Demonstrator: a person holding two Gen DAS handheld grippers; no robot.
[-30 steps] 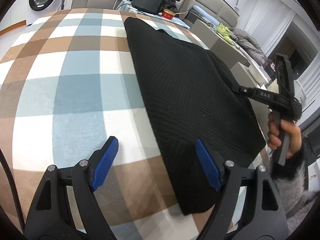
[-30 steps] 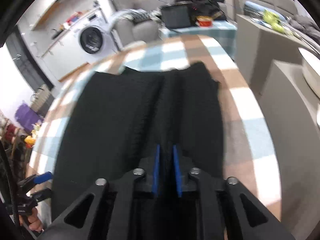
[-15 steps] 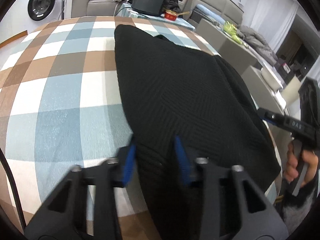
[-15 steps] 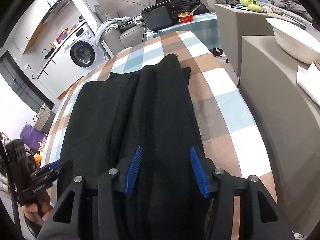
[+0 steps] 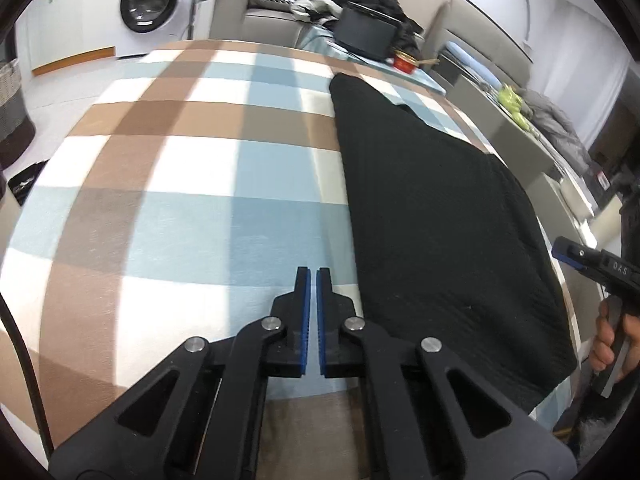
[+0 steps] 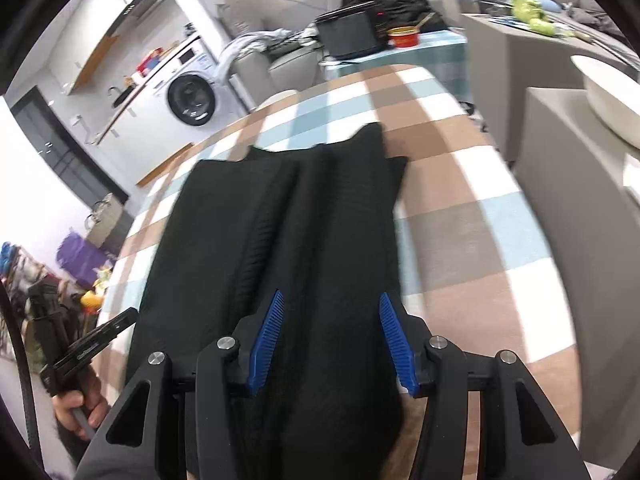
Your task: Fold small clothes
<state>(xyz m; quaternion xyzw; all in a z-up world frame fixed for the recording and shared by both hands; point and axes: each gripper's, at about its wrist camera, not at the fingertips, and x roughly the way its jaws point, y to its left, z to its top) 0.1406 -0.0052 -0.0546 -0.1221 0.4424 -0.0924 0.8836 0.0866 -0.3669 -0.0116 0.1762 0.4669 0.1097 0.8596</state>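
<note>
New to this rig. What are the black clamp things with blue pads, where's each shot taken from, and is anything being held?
They are hand-held two-finger grippers, one in each of a person's hands; no robot arm. Each carries a fisheye camera looking along its fingers. The left wrist view shows the left gripper, jaws almost together with nothing between them, over the brown, blue and white checked cloth. The right wrist view shows the right gripper open above the black knitted garment, which lies flat with a lengthwise fold. Nothing is held. Each view also catches the other gripper at its edge.
</note>
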